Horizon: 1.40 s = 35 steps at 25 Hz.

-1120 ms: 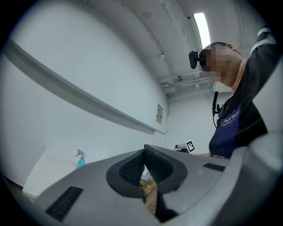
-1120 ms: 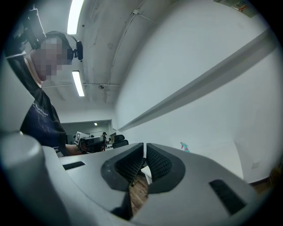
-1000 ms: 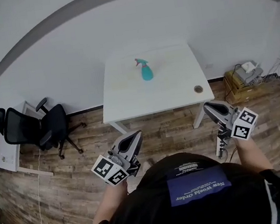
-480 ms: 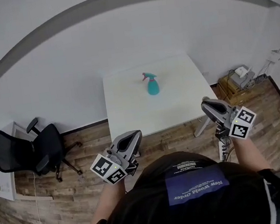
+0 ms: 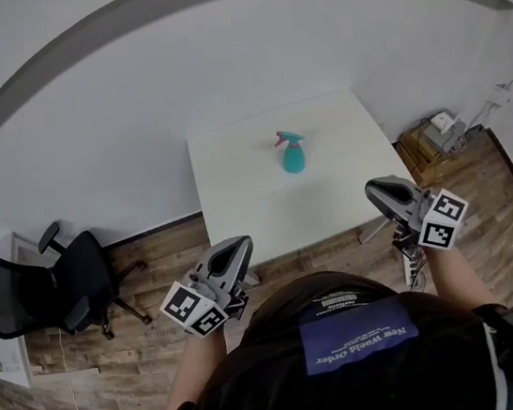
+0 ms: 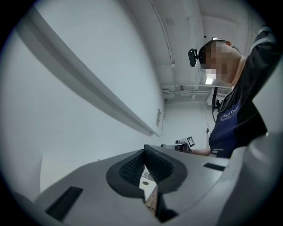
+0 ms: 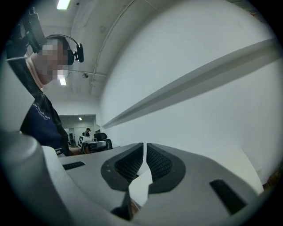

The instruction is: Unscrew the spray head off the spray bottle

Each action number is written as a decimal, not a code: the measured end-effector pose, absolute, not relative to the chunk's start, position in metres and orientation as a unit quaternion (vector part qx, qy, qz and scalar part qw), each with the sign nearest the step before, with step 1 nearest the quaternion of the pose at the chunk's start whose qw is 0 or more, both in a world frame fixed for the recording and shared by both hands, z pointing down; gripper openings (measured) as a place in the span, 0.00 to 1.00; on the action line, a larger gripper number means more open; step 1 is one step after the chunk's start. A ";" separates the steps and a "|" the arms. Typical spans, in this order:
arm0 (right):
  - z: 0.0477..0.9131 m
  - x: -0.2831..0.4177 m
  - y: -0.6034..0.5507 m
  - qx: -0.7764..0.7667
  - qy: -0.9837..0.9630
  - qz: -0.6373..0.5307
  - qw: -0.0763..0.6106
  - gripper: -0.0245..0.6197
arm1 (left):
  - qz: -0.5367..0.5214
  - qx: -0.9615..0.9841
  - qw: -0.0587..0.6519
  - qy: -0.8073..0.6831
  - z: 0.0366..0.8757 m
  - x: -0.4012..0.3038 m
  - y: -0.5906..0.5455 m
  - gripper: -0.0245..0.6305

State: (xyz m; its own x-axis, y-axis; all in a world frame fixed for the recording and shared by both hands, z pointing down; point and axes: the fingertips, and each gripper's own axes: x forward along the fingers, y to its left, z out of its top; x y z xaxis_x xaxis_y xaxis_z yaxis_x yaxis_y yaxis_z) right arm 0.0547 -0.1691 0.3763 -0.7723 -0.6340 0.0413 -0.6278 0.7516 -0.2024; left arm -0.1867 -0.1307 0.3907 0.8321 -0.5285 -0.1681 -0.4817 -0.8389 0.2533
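Note:
A teal spray bottle (image 5: 293,157) with a pink and teal spray head (image 5: 285,137) stands upright near the middle of a white table (image 5: 236,193). My left gripper (image 5: 238,246) hangs shut and empty over the wooden floor, short of the table's near left corner. My right gripper (image 5: 375,190) is also shut and empty, at the table's near right edge. In the left gripper view the jaws (image 6: 144,162) meet with nothing between them; the same holds in the right gripper view (image 7: 145,155). Both point at the white wall, so the bottle is hidden there.
A black office chair (image 5: 51,290) stands on the floor at the left. A wooden crate with a grey device (image 5: 435,139) sits by the wall to the right of the table. The white wall rises behind the table.
The view has moved toward the table, so the table and bottle sit lower and nearer. Both grippers stay shut and held at about the same places in front of the body.

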 end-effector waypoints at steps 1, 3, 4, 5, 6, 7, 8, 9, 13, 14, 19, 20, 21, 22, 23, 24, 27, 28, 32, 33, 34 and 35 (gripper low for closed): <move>0.378 0.053 -0.181 -0.335 0.936 -0.106 0.014 0.04 | -0.115 0.951 0.102 -0.268 0.393 -0.189 -0.141 0.04; 0.382 0.056 -0.205 -0.329 0.938 -0.112 0.018 0.04 | -0.111 0.949 0.106 -0.276 0.396 -0.186 -0.161 0.04; 0.385 0.060 -0.216 -0.324 0.939 -0.115 0.020 0.04 | -0.110 0.947 0.108 -0.280 0.398 -0.181 -0.170 0.04; 0.387 0.065 -0.228 -0.317 0.941 -0.118 0.023 0.04 | -0.109 0.946 0.110 -0.286 0.399 -0.175 -0.180 0.04; 0.389 0.069 -0.240 -0.308 0.943 -0.121 0.025 0.04 | -0.109 0.944 0.110 -0.291 0.399 -0.168 -0.190 0.04; 0.391 0.074 -0.254 -0.298 0.946 -0.123 0.026 0.04 | -0.111 0.942 0.110 -0.297 0.398 -0.160 -0.201 0.04; 0.392 0.080 -0.267 -0.289 0.949 -0.125 0.027 0.04 | -0.114 0.940 0.111 -0.303 0.396 -0.152 -0.212 0.04; 0.393 0.086 -0.281 -0.279 0.952 -0.126 0.027 0.03 | -0.117 0.937 0.112 -0.309 0.393 -0.142 -0.221 0.04; 0.390 0.106 -0.329 -0.234 0.966 -0.111 0.021 0.04 | -0.106 0.934 0.108 -0.324 0.387 -0.097 -0.256 0.04; 0.390 0.110 -0.340 -0.225 0.969 -0.105 0.018 0.04 | -0.099 0.933 0.107 -0.330 0.386 -0.088 -0.265 0.04; 0.399 0.131 -0.380 -0.195 0.976 -0.097 0.014 0.04 | -0.068 0.927 0.116 -0.350 0.389 -0.050 -0.301 0.04; 0.403 0.135 -0.387 -0.191 0.976 -0.099 0.015 0.04 | -0.059 0.926 0.118 -0.353 0.392 -0.044 -0.308 0.04; 0.406 0.137 -0.394 -0.188 0.977 -0.103 0.017 0.04 | -0.050 0.926 0.120 -0.355 0.396 -0.040 -0.314 0.04; 0.411 0.140 -0.401 -0.187 0.976 -0.107 0.019 0.04 | -0.041 0.926 0.123 -0.355 0.400 -0.036 -0.320 0.04; 0.415 0.141 -0.406 -0.187 0.976 -0.112 0.020 0.04 | -0.032 0.926 0.125 -0.354 0.404 -0.033 -0.325 0.04; 0.418 0.141 -0.410 -0.187 0.975 -0.117 0.022 0.04 | -0.021 0.927 0.126 -0.351 0.408 -0.031 -0.328 0.04; 0.428 0.134 -0.415 -0.193 0.973 -0.128 0.023 0.04 | 0.002 0.932 0.130 -0.338 0.417 -0.034 -0.337 0.04; 0.431 0.131 -0.415 -0.197 0.972 -0.130 0.021 0.04 | 0.004 0.934 0.132 -0.333 0.420 -0.038 -0.340 0.04; 0.432 0.111 -0.422 -0.231 0.965 -0.125 0.013 0.04 | 0.004 0.944 0.136 -0.299 0.434 -0.057 -0.358 0.04; 0.432 0.104 -0.421 -0.240 0.962 -0.126 0.011 0.04 | 0.006 0.947 0.139 -0.289 0.438 -0.062 -0.360 0.04; 0.432 0.097 -0.419 -0.247 0.960 -0.128 0.009 0.04 | 0.007 0.950 0.142 -0.279 0.441 -0.067 -0.361 0.04; 0.434 0.090 -0.416 -0.253 0.958 -0.131 0.006 0.04 | 0.009 0.952 0.144 -0.268 0.444 -0.072 -0.363 0.04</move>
State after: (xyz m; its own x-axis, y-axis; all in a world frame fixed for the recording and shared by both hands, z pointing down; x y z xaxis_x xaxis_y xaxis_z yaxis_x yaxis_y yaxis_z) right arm 0.0899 -0.4163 0.4337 -0.8716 -0.4870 0.0557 -0.4840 0.8372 -0.2547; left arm -0.0721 -0.3632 0.4445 0.8558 -0.5085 0.0949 -0.5138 -0.8145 0.2693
